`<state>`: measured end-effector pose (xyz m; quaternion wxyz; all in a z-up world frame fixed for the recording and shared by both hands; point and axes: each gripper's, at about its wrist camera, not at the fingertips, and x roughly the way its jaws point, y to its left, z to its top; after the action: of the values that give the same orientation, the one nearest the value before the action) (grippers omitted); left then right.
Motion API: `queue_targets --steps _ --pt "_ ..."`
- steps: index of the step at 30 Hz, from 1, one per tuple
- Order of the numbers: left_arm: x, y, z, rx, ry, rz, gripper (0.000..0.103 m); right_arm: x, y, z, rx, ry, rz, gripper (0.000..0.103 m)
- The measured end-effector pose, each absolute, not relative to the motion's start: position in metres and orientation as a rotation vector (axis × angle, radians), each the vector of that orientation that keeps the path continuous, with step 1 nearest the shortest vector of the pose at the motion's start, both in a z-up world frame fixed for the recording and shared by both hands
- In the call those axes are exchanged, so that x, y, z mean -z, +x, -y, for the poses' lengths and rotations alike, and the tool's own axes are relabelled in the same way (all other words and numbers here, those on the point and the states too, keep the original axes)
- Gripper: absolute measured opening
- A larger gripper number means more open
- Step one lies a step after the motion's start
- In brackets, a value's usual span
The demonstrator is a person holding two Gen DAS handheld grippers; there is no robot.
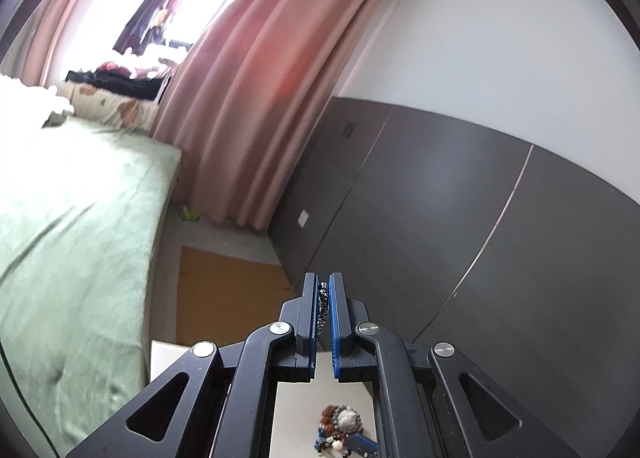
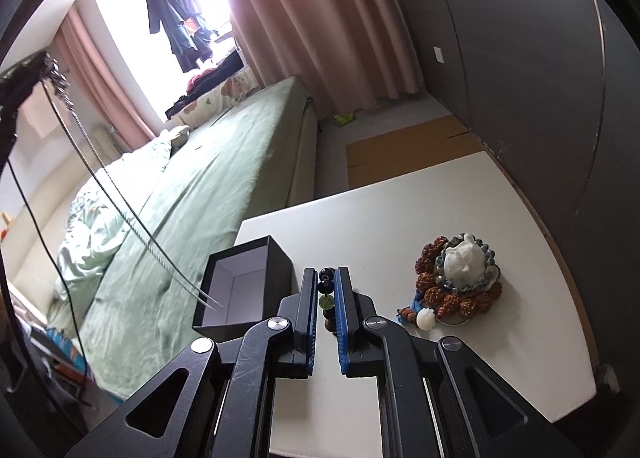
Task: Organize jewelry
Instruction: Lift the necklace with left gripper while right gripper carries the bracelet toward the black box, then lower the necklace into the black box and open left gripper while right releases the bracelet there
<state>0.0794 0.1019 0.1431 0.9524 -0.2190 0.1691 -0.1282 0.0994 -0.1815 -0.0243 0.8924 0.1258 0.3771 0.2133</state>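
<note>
In the left wrist view my left gripper (image 1: 323, 278) is shut on a thin dark metal chain (image 1: 322, 304), held high above the white table (image 1: 288, 410). The right wrist view shows that chain (image 2: 120, 209) hanging from the upper left, its lower end reaching into an open black box (image 2: 244, 290) at the table's left edge. My right gripper (image 2: 328, 272) is shut on a string of dark, green and brown beads (image 2: 327, 298), just right of the box. A pile of jewellery (image 2: 460, 282) lies to the right: brown bead bracelets, a grey-green one and a white stone piece.
A bed with a green cover (image 2: 192, 185) runs along the table's left side. Dark wall panels (image 2: 520, 77) stand behind the table on the right. Pink curtains (image 2: 320, 17) and a bright window are at the back. Brown cardboard (image 2: 404, 145) lies on the floor beyond the table.
</note>
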Motion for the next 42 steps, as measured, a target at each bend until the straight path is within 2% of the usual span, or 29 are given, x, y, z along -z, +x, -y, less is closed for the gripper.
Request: queue_targets --steps 5,22,24,25,26,27,28,29,32,42 --pt "-0.125 0.080 -0.105 0.233 -0.441 -0.395 0.004 0.026 0.098 0.177 -0.477 0.272 -0.753 0.009" --pt "-0.008 0.123 -0.106 0.187 -0.455 -0.773 0.005 0.030 0.101 0.148 -0.492 0.294 -0.765 0.009" --pt "0.000 0.128 -0.110 0.195 -0.471 -0.811 0.012 0.030 0.100 0.143 -0.504 0.303 -0.760 0.009" --pt "0.002 0.131 -0.112 0.183 -0.468 -0.828 0.023 0.031 0.100 0.140 -0.513 0.311 -0.759 0.009" --pt "0.004 0.132 -0.114 0.170 -0.472 -0.837 0.042 0.031 0.100 0.137 -0.525 0.324 -0.759 0.009" --pt "0.004 0.131 -0.119 0.160 -0.487 -0.827 0.052 0.031 0.101 0.134 -0.542 0.342 -0.762 0.009" --pt "0.004 0.129 -0.124 0.150 -0.499 -0.811 0.068 0.031 0.102 0.132 -0.555 0.356 -0.765 0.009" --pt "0.000 0.125 -0.131 0.127 -0.509 -0.780 0.078 0.032 0.104 0.128 -0.570 0.369 -0.768 0.009" --pt "-0.006 0.119 -0.145 0.086 -0.514 -0.735 0.085 0.035 0.112 0.115 -0.621 0.406 -0.781 0.010" --pt "-0.005 0.115 -0.185 -0.002 -0.613 -0.709 0.085 0.054 0.139 0.061 -0.683 0.429 -0.891 0.010"
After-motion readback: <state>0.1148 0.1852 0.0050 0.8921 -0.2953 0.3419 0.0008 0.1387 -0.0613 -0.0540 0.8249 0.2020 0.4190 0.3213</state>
